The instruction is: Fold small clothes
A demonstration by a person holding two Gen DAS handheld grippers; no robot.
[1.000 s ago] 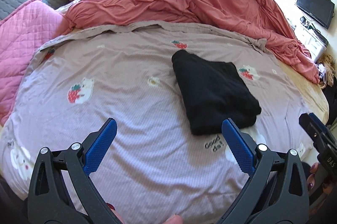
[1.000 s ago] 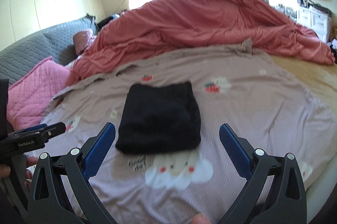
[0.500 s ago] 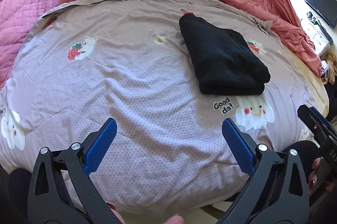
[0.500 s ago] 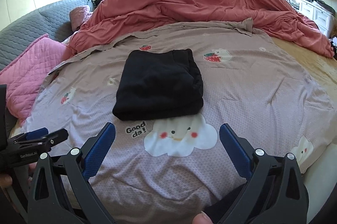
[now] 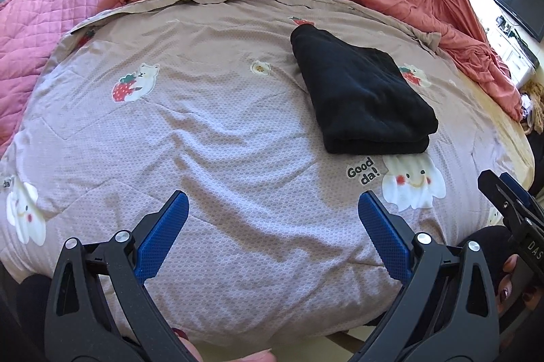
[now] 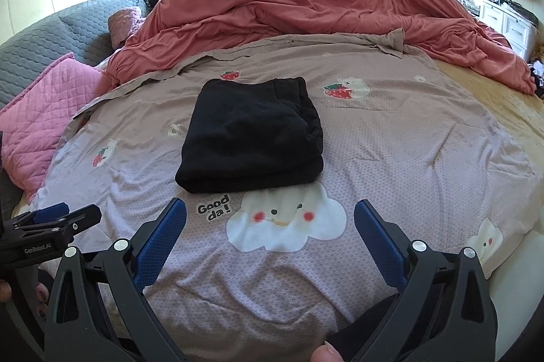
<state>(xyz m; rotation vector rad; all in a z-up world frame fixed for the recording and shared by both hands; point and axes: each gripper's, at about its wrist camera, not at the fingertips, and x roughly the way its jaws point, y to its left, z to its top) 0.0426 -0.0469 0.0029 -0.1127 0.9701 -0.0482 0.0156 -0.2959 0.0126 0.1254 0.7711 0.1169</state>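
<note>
Ahead of both grippers, a folded black fabric garment [image 6: 250, 137] lies flat on the mauve cartoon-print quilt [image 6: 391, 158] (a rumpled coral duvet [image 6: 323, 1] is heaped beyond it). Left gripper [image 5: 270, 234] and right gripper [image 6: 270, 237] hover near the quilt's front edge, blue-padded fingers spread wide apart, holding nothing.

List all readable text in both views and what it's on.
"Good da!" printed on the bedspread, beside the cloud.
"GenRobot.AI" on the left gripper, seen from the right wrist.
"DAS", cut off at the frame edge, on the right gripper, seen from the left wrist.
Nothing else is readable.
</note>
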